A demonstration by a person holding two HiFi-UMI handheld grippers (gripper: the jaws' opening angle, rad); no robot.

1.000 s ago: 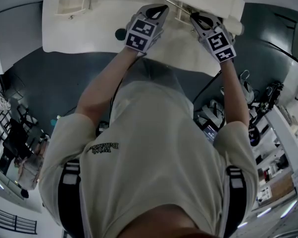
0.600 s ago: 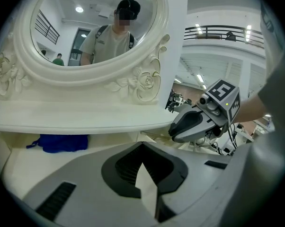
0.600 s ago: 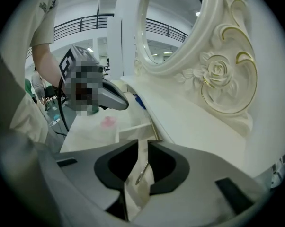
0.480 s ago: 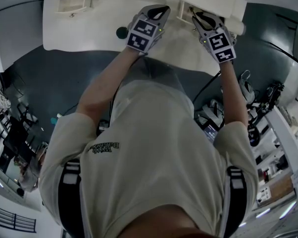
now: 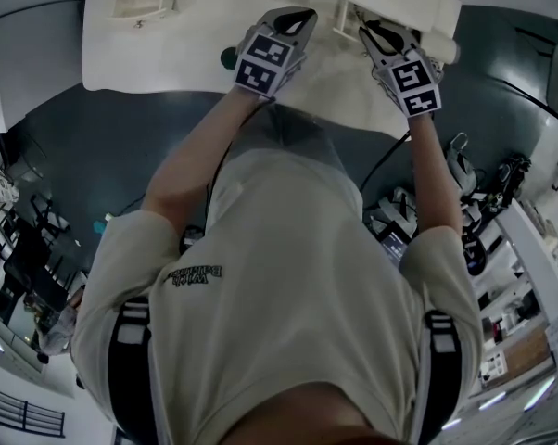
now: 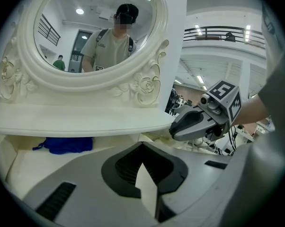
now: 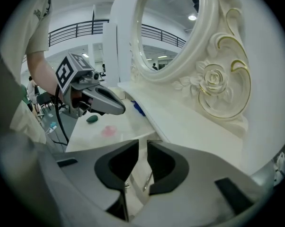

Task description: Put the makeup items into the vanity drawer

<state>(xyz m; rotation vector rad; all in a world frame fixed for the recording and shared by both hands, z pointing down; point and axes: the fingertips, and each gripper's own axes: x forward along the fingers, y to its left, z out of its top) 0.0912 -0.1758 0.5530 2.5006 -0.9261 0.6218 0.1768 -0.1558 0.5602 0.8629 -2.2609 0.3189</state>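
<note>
Right claw, narrowly parted and just closing about the thin handle, needed a square grip before pulling; left claw was clenched, empty.

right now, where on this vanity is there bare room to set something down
Bare: the shelf under the mirror, and the tabletop between the pink thing and the blue cloth. Crowded: around the left claw, where the green thing and pink thing lie close.
</note>
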